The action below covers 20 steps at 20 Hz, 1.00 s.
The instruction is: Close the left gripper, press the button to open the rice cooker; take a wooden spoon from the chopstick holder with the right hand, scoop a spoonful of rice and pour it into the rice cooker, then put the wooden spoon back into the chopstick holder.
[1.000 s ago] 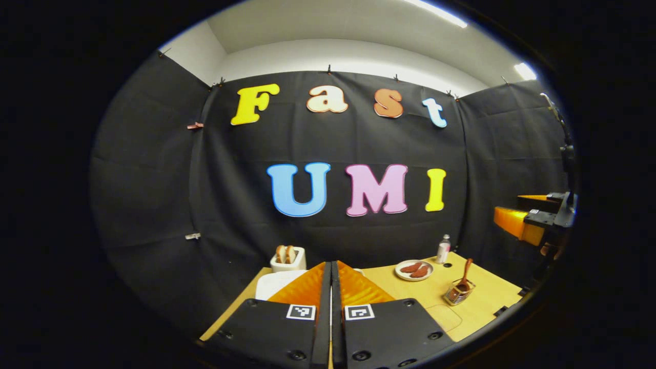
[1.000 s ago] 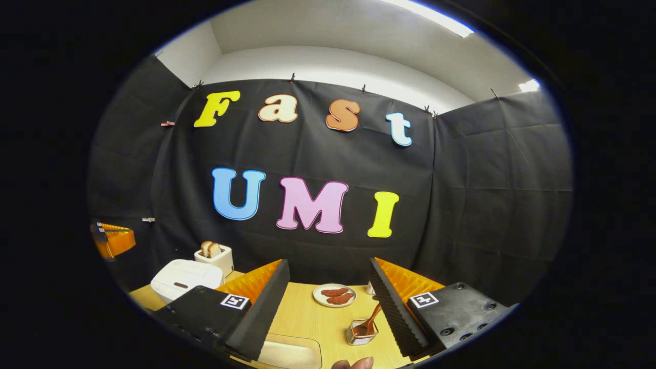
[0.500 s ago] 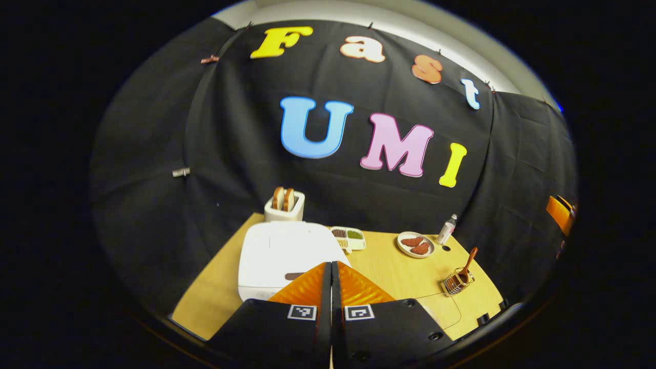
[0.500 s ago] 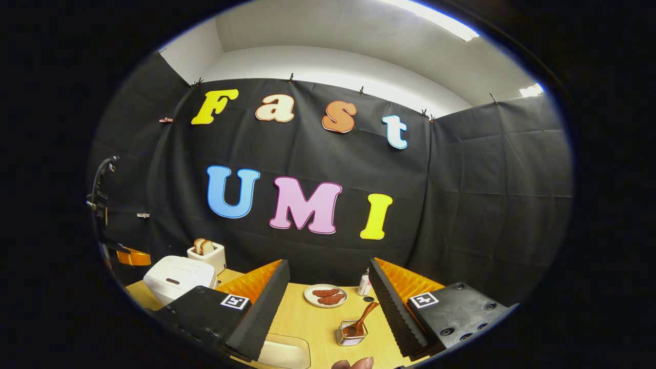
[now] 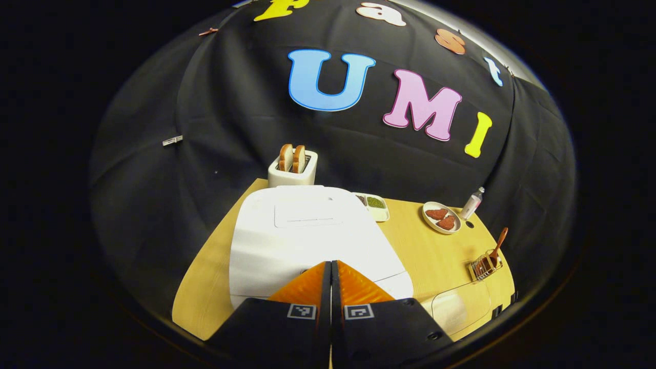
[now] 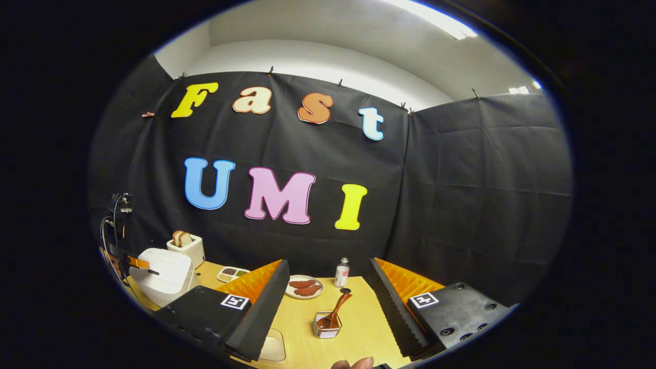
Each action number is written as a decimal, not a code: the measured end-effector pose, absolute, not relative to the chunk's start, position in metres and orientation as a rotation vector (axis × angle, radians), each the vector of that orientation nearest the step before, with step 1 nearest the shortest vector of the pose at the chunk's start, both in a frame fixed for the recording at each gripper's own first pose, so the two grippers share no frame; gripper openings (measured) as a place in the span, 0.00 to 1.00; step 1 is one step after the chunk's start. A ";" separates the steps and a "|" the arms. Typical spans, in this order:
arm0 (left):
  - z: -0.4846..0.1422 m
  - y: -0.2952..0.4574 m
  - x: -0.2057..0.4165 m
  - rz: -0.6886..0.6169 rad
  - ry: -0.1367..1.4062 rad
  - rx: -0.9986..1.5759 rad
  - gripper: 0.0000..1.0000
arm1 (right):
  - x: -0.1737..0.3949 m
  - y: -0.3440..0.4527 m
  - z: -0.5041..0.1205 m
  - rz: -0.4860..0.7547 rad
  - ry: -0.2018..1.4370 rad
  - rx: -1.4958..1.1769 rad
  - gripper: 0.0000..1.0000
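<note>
A: Left gripper (image 5: 330, 271), jaws pressed together on nothing, sits over the cooker's (image 5: 307, 233) near edge; smooth white lid stretches to twelve o'clock.

B: The button?

A: Hidden, can't tell. Right gripper (image 6: 328, 297), jaws wide and empty; the wooden spoon (image 6: 335, 310) leans toward one o'clock in its wire holder (image 6: 327, 328), dead ahead on the bench (image 6: 359, 328).

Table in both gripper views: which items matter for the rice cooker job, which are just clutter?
In play:
rice cooker, lid shut
wooden spoon, standing in the chopstick holder
left hand-held gripper, shut, at the cooker's front
right hand-held gripper, open

Just lying about:
toaster with bread
plate of reddish food
small bottle
divided dish
</note>
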<state>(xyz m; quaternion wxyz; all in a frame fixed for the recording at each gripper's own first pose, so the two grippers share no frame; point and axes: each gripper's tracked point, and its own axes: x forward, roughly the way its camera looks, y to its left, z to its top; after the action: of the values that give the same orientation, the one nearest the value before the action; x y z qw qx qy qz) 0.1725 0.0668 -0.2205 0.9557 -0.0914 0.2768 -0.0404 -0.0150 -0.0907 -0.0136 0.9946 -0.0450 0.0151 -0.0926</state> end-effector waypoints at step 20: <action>-0.256 0.056 0.169 -0.168 0.894 -0.069 0.09 | -0.020 -0.106 -0.019 -0.210 0.046 -0.109 0.98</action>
<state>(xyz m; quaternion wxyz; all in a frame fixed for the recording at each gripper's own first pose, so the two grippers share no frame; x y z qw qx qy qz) 0.1688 0.0555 -0.2559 0.8978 -0.0332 0.4315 -0.0811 -0.0197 -0.1063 -0.0194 0.9928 -0.0541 0.0228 -0.1045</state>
